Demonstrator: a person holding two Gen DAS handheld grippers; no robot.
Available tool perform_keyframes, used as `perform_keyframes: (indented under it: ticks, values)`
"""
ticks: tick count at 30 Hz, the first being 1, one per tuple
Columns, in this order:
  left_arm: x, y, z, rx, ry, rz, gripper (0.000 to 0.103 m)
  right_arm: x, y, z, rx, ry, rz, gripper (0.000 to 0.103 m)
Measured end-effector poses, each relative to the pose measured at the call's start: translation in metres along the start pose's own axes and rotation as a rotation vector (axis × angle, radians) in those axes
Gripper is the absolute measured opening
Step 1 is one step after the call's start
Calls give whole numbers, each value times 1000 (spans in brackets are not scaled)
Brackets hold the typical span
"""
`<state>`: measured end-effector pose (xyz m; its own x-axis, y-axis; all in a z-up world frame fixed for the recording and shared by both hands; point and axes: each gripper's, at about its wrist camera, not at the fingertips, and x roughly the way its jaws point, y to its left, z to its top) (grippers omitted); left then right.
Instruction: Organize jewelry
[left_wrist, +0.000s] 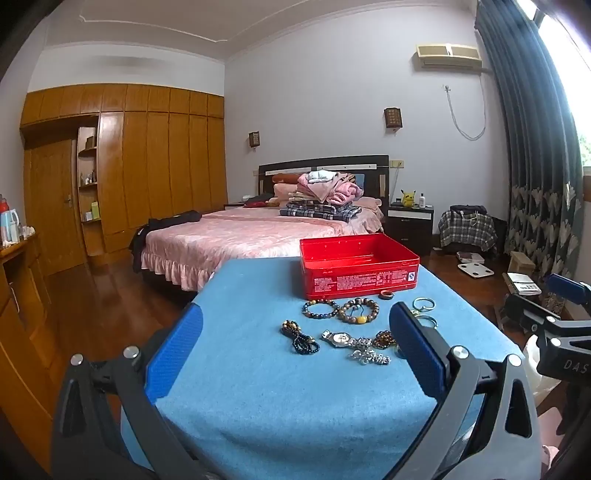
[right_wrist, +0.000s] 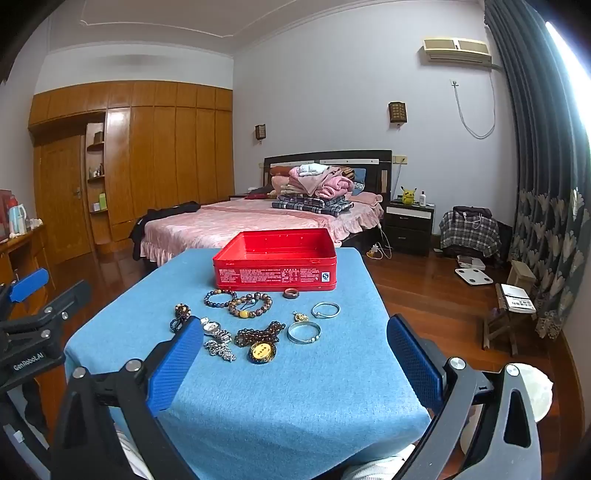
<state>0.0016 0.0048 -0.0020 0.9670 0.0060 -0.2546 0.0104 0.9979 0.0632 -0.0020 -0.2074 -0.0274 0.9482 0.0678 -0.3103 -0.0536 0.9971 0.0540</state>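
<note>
Both jaws are seen spread wide and empty: the left hand-held gripper (left_wrist: 295, 343) and the right hand-held gripper (right_wrist: 295, 350) are held above the near edge of the blue tabletop (right_wrist: 277, 406). The jewelry lies loose mid-cloth — two bead bracelets (right_wrist: 251, 304), a wristwatch (right_wrist: 214, 329), a gold pendant (right_wrist: 261, 352), two silver bangles (right_wrist: 303, 332) and a brown ring (right_wrist: 290, 293). An open red tin (right_wrist: 275, 275) is set just behind them, nothing visible inside.

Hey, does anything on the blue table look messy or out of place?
Yes: the jewelry lies loose on the cloth, none in the open red tin. The watch and a silver chain overlap in a tangle.
</note>
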Motion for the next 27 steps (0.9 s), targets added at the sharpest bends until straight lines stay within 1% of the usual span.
perform_keyframes:
  ticks: [27]
  values:
    - [0, 3, -1, 1, -1, 14, 98, 2, -2, 1, 1, -3, 1, 97]
